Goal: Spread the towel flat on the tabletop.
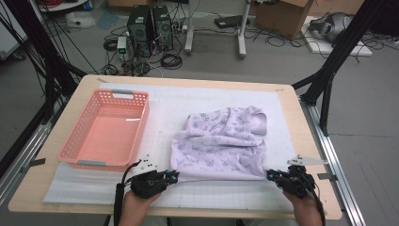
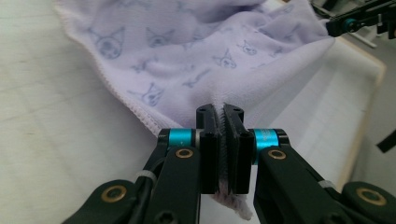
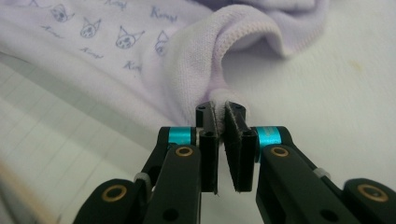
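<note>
In the high view, a crumpled lilac fleece cloth printed with small cat faces point(image 1: 221, 143) lies right of centre on the white gridded mat point(image 1: 207, 193) that covers the pale wooden surface point(image 1: 308, 136). The left gripper point(image 1: 175, 176), at the lower middle of the frame, has its fingers clamped on the cloth's lower left corner. The right gripper point(image 1: 269, 174), at the lower right, pinches the lower right corner. An empty pink plastic lattice basket point(image 1: 70, 143) stands at the left, just beside the cloth.

In the left gripper view, the black fingers point(image 2: 208, 140) are closed on a thin edge of the cloth point(image 2: 196, 51), which spreads across the upper frame.

In the right gripper view, the fingers point(image 3: 208, 140) grip a folded hem of the cloth point(image 3: 187, 65) at centre frame.
</note>
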Demonstrator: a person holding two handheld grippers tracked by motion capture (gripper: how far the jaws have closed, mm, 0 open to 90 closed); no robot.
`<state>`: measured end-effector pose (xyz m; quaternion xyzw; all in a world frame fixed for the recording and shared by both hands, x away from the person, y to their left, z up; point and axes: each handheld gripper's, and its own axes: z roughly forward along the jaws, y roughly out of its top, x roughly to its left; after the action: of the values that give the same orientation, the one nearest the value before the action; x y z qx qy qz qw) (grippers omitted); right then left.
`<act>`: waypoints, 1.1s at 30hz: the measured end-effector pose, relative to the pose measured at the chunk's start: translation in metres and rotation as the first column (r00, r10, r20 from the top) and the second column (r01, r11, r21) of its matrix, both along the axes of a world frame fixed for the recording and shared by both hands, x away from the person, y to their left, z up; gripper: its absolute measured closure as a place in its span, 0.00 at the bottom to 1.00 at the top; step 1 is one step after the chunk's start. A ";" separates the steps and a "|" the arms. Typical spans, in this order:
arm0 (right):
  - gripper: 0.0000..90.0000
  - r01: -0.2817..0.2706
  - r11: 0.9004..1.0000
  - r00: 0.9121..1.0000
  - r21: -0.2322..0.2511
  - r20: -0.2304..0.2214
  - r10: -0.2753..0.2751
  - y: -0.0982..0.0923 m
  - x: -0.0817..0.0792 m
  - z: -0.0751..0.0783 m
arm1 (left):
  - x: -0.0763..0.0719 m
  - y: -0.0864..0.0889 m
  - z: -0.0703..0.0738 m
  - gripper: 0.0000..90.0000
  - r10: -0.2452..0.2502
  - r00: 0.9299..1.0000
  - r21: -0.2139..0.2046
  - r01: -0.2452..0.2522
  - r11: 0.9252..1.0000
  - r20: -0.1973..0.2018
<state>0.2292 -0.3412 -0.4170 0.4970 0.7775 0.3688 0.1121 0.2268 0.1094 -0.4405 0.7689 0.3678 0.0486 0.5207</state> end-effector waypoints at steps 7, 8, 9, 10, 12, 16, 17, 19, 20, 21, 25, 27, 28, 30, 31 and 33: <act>0.75 -0.001 1.000 0.996 -0.020 -0.084 -0.001 -0.011 -0.027 -0.002 | -0.015 -0.002 -0.006 0.67 -0.029 0.999 0.023 0.030 0.999 -0.035; 0.69 0.010 1.000 0.998 -0.013 -0.069 -0.011 -0.013 -0.027 -0.002 | -0.011 0.000 -0.004 0.55 -0.003 1.000 0.015 0.003 1.000 -0.029; 0.65 0.027 1.000 0.999 -0.004 -0.040 -0.027 -0.015 -0.027 0.000 | -0.008 0.003 -0.002 0.49 0.024 1.000 0.010 -0.023 1.000 -0.012; 0.64 0.040 0.999 0.999 0.006 -0.018 -0.040 -0.017 -0.026 0.003 | -0.005 0.004 0.000 0.46 0.048 0.999 0.009 -0.048 0.999 0.010; 0.60 0.057 0.998 0.997 0.009 0.051 -0.057 -0.018 -0.023 0.008 | 0.003 0.004 0.003 0.45 0.075 0.996 0.032 -0.077 0.997 0.040; 0.59 0.009 1.000 0.991 0.022 0.131 -0.012 -0.015 -0.006 0.004 | 0.027 -0.002 -0.003 0.44 0.118 0.993 0.102 -0.118 0.988 0.009; 0.59 -0.006 1.000 0.992 0.027 0.127 0.002 -0.013 0.000 -0.001 | 0.032 -0.005 -0.005 0.44 0.122 0.993 0.115 -0.122 0.986 0.005; 0.59 -0.040 0.999 0.994 0.016 0.107 0.039 -0.007 0.012 -0.011 | 0.041 -0.011 -0.008 0.44 0.119 0.993 0.146 -0.115 0.983 -0.020; 0.60 -0.056 0.998 0.994 0.007 0.093 0.055 -0.003 0.017 -0.016 | 0.044 -0.015 -0.010 0.44 0.109 0.994 0.155 -0.103 0.983 -0.031; 0.61 -0.062 0.998 0.995 0.012 0.078 0.061 -0.001 0.023 -0.020 | 0.045 -0.018 -0.011 0.45 0.100 0.995 0.176 -0.095 0.980 -0.015; 0.88 -0.087 0.996 0.994 0.004 0.060 0.086 0.008 0.043 -0.029 | 0.054 -0.016 -0.008 0.96 0.147 0.989 0.230 -0.143 0.963 0.002; 0.96 -0.069 0.997 0.992 -0.017 0.102 0.071 0.011 0.049 -0.028 | 0.062 -0.012 -0.008 0.97 0.186 0.983 0.229 -0.182 0.956 0.007; 0.96 -0.050 0.998 0.991 -0.035 0.122 0.054 0.013 0.051 -0.028 | 0.065 -0.011 -0.007 0.97 0.206 0.978 0.228 -0.204 0.952 0.015; 0.97 -0.009 0.998 0.989 -0.057 0.148 0.017 0.015 0.056 -0.029 | 0.070 -0.010 -0.006 0.98 0.245 0.968 0.226 -0.253 0.941 0.061; 0.97 0.006 0.997 0.985 -0.082 0.173 0.008 0.016 0.058 -0.029 | 0.072 -0.010 -0.005 0.98 0.264 0.960 0.228 -0.278 0.933 0.090; 0.97 0.066 0.988 0.975 -0.141 0.221 -0.034 0.017 0.058 -0.029 | 0.076 -0.009 -0.006 0.98 0.305 0.944 0.235 -0.328 0.915 0.128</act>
<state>0.2874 -0.3246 -0.4457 0.4636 0.7727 0.3596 0.2421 0.3029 0.1009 -0.4462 0.7564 0.4547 0.2127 0.4194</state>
